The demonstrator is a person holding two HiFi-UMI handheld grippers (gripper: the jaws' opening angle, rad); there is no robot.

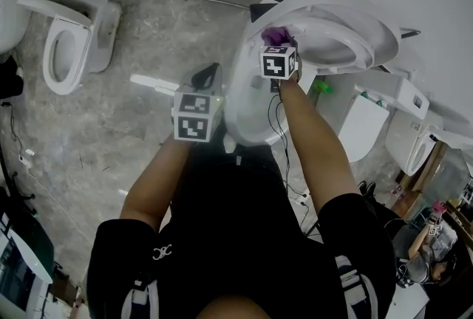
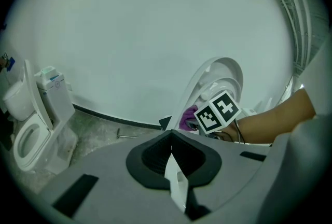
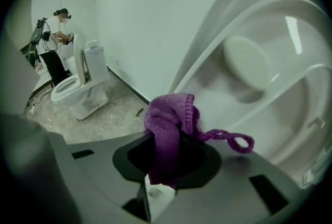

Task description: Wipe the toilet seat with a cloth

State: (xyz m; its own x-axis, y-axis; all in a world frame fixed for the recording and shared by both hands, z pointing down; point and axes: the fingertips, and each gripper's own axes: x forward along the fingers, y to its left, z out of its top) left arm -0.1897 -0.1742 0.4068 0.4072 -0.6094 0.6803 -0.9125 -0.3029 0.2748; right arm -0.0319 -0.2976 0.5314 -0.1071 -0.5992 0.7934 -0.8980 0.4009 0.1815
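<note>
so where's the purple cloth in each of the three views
Head view: the purple cloth is upper middle, just above a marker cube.
Left gripper view: right of centre, just left of that marker cube.
Right gripper view: dead centre, clamped in the right tool.
Shared landmark: the raised toilet seat, right behind the cloth in all three.

Bare floor (image 1: pixel 140 37) at centre-left lies open; the raised toilet seat (image 1: pixel 373 40) walls off upper right, a second toilet (image 1: pixel 96 18) upper left.
</note>
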